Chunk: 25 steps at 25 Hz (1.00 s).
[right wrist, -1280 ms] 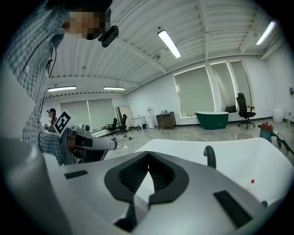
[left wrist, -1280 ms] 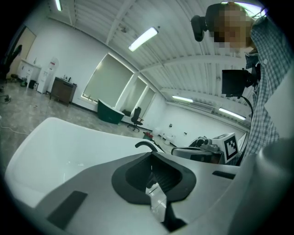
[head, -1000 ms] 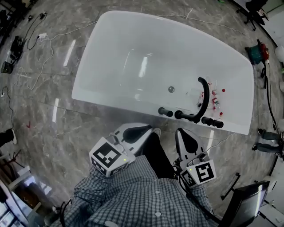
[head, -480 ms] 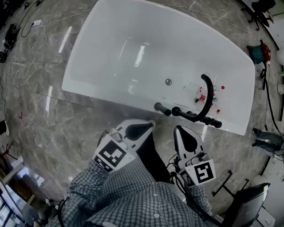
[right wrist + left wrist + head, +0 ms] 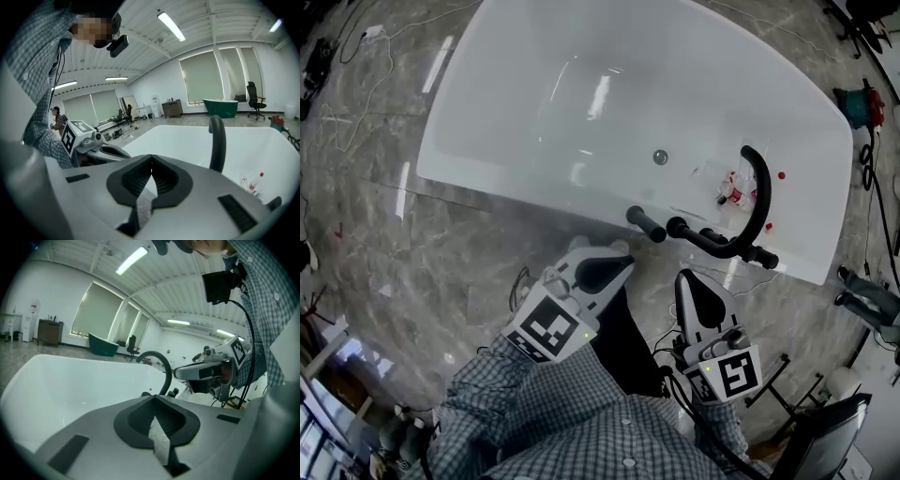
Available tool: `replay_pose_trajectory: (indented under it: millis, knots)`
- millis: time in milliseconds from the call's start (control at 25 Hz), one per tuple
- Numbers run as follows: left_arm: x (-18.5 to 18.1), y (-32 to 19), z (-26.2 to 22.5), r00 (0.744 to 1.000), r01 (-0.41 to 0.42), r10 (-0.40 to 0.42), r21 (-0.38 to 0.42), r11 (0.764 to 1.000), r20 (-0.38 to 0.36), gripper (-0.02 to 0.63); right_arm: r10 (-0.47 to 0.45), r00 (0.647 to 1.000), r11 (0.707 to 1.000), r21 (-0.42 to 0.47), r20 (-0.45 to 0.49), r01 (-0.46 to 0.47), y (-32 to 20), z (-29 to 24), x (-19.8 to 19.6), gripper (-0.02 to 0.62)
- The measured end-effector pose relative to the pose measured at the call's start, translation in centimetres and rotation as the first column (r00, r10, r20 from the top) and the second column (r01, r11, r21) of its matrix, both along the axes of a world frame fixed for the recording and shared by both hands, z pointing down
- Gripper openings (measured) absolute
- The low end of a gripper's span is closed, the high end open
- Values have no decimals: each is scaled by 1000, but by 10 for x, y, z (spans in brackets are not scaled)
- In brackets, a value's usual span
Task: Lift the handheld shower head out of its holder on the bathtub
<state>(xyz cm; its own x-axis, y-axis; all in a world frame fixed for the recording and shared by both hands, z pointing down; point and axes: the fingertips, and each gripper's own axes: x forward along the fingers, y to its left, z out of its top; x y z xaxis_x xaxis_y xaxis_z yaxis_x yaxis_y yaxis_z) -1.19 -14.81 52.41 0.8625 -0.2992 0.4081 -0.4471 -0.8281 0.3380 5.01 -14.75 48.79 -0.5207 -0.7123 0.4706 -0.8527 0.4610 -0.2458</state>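
Note:
The white bathtub [image 5: 534,56] has a black tap set on its near rim. A short black stick, the handheld shower head [image 5: 645,223] as far as I can tell, lies tilted at the set's left end. Beside it rises the arched spout [image 5: 757,192], also in the left gripper view [image 5: 165,367] and the right gripper view [image 5: 218,143]. My left gripper [image 5: 621,250] is shut and empty, just short of the rim, below and left of the stick. My right gripper [image 5: 684,277] is shut and empty too, a little back from the rim below the spout's base.
Small red-and-white items [image 5: 733,192] lie in the tub [image 5: 168,140] near the spout. The drain [image 5: 660,157] sits mid-tub. Cables [image 5: 347,66] run over the marble floor at the left. Tools [image 5: 861,103] lie to the right of the tub.
Both grippers have moved forward and down toward the tub's near rim. The left one now reaches almost to the rim near the black stick. Both jaws stay shut.

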Motion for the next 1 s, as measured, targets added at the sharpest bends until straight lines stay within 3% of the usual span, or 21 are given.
replay_pose_trajectory:
  millis: [400, 720, 1000]
  knots:
    - [11, 5, 60, 994, -23, 18, 37, 999, 109, 9, 20, 1000, 997, -70, 2, -20, 12, 57, 18, 15]
    - [17, 8, 94, 994, 35, -39, 38, 999, 104, 9, 72, 997, 988, -138, 22, -69, 28, 91, 38, 15]
    - [15, -3, 127, 980, 109, -117, 56, 992, 162, 9, 76, 996, 983, -171, 44, -67, 30, 116, 47, 15]
